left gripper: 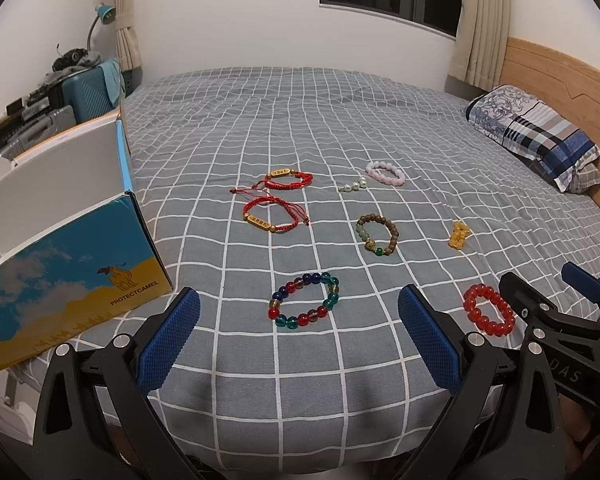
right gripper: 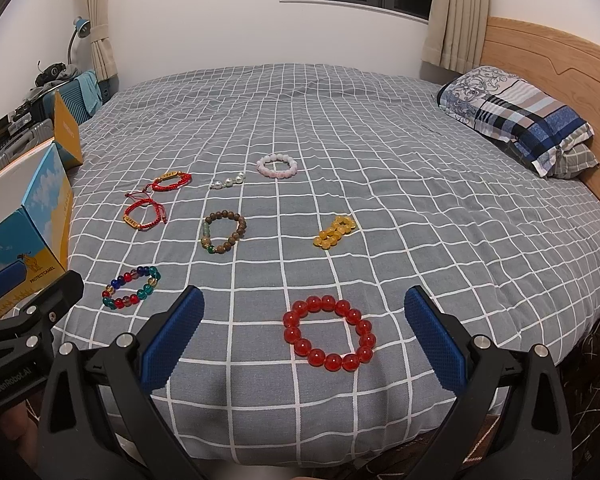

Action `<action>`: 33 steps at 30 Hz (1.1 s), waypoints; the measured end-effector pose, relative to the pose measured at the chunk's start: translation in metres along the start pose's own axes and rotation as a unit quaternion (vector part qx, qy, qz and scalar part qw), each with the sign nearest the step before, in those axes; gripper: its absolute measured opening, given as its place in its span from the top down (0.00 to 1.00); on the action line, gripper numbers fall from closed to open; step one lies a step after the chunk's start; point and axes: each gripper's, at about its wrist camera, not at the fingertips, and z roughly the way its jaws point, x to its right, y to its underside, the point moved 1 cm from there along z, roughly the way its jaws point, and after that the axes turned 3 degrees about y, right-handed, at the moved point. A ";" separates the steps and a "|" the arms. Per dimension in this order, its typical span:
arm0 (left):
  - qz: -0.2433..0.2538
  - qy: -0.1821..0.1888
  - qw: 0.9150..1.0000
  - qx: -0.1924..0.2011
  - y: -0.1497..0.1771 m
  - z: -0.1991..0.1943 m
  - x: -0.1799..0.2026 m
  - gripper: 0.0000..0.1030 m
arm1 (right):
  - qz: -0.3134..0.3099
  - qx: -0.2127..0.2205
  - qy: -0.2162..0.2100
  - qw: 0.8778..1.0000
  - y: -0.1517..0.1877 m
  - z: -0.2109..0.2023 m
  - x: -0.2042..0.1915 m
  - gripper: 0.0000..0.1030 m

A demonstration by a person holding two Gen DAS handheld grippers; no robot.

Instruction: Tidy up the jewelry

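Observation:
Several bracelets lie on a grey checked bedspread (left gripper: 340, 120). My left gripper (left gripper: 300, 340) is open and empty, just short of a multicolour glass bead bracelet (left gripper: 305, 301). My right gripper (right gripper: 304, 336) is open and empty, its fingers either side of a red bead bracelet (right gripper: 329, 333), which also shows in the left wrist view (left gripper: 488, 309). Farther off lie a brown wooden bead bracelet (right gripper: 223, 232), a yellow bead bracelet (right gripper: 335, 231), a pink bead bracelet (right gripper: 278, 165), a short pearl piece (right gripper: 228, 181) and two red cord bracelets (right gripper: 171, 181) (right gripper: 143, 216).
An open blue and yellow cardboard box (left gripper: 72, 280) marked PROTECTCAMEL stands at the bed's left edge (right gripper: 40, 216). A patterned pillow (right gripper: 516, 116) lies against the wooden headboard (right gripper: 548, 48) at the right. Suitcases and a lamp stand beyond the box at the left.

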 end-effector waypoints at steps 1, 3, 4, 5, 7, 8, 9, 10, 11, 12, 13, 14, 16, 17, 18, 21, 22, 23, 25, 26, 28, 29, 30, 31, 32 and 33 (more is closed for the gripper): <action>0.000 0.000 1.000 0.000 0.000 0.000 0.000 0.06 | 0.000 0.000 0.000 1.000 0.000 0.000 0.000 0.06; 0.000 0.000 1.000 0.000 0.000 0.000 0.000 0.06 | 0.000 0.000 0.000 1.000 0.000 0.000 0.000 0.06; 0.000 0.001 1.000 0.000 0.000 0.000 0.000 0.06 | 0.000 0.000 0.000 1.000 0.000 0.000 0.000 0.06; 0.000 0.001 1.000 0.000 0.000 0.000 0.000 0.06 | 0.000 0.000 0.000 1.000 0.000 0.001 0.001 0.06; 0.000 0.000 1.000 0.000 0.000 -0.001 0.000 0.06 | 0.000 0.000 0.000 1.000 0.000 0.001 0.000 0.06; -0.001 0.000 1.000 0.000 0.000 -0.001 0.000 0.06 | 0.000 0.000 0.000 1.000 0.000 0.001 0.000 0.06; -0.001 0.000 1.000 0.000 0.000 0.000 0.000 0.06 | 0.000 0.000 0.000 1.000 0.000 0.001 0.000 0.06; -0.001 0.000 1.000 -0.001 -0.001 0.000 0.001 0.06 | 0.000 0.001 0.000 1.000 0.001 0.001 0.001 0.06; 0.000 0.000 1.000 -0.002 -0.001 0.000 0.001 0.06 | -0.001 0.001 0.000 1.000 0.001 0.002 0.001 0.06; 0.000 0.001 1.000 -0.002 -0.001 0.000 0.001 0.06 | -0.001 0.001 0.001 1.000 0.001 0.001 0.000 0.06; 0.000 0.001 1.000 -0.001 -0.001 0.000 0.001 0.06 | -0.001 0.000 0.001 1.000 0.001 0.001 0.001 0.06; 0.001 0.001 1.000 -0.001 -0.001 -0.001 0.002 0.06 | 0.000 0.000 0.000 1.000 0.001 0.001 0.001 0.06; 0.001 0.001 1.000 -0.001 -0.001 -0.001 0.002 0.06 | -0.001 0.001 0.000 1.000 0.001 0.000 0.001 0.06; 0.000 0.001 1.000 -0.001 -0.001 -0.001 0.002 0.06 | 0.000 0.001 0.000 1.000 0.001 0.000 0.001 0.06; -0.001 0.001 1.000 -0.001 -0.001 -0.001 0.002 0.06 | 0.000 0.001 0.000 1.000 0.001 0.001 0.001 0.06; -0.001 0.001 1.000 -0.002 -0.002 0.000 0.002 0.06 | -0.001 0.001 0.000 1.000 0.001 0.000 0.001 0.06; -0.001 0.001 1.000 -0.002 -0.002 -0.001 0.002 0.06 | -0.001 0.001 0.000 1.000 0.001 0.000 0.001 0.06; -0.001 0.002 1.000 -0.002 -0.002 -0.001 0.002 0.06 | 0.000 0.001 0.000 1.000 0.001 0.000 0.001 0.06; 0.000 0.001 1.000 -0.003 -0.001 0.000 0.002 0.06 | -0.001 0.001 0.000 1.000 0.001 0.000 0.001 0.06; 0.000 0.001 1.000 -0.004 -0.001 0.000 0.002 0.06 | -0.001 0.001 0.000 1.000 0.001 0.000 0.001 0.06; 0.000 0.003 1.000 -0.005 -0.001 0.001 0.002 0.06 | -0.001 0.001 0.000 1.000 0.001 0.000 0.001 0.06; 0.000 0.003 1.000 -0.005 -0.001 0.002 0.003 0.06 | -0.001 0.001 0.000 1.000 0.001 0.000 0.000 0.06; -0.001 0.004 1.000 -0.006 -0.001 0.003 0.003 0.06 | -0.003 0.002 0.002 1.000 0.001 0.000 0.000 0.06; 0.000 0.004 1.000 -0.006 -0.001 0.005 0.003 0.06 | -0.004 0.002 0.003 1.000 0.001 0.001 0.000 0.06; 0.001 0.004 1.000 -0.006 -0.001 0.009 0.003 0.06 | -0.005 0.001 0.004 1.000 0.000 0.003 0.000 0.06; 0.001 0.004 1.000 -0.008 -0.002 0.013 0.003 0.06 | -0.005 0.000 0.004 1.000 -0.002 0.008 0.000 0.06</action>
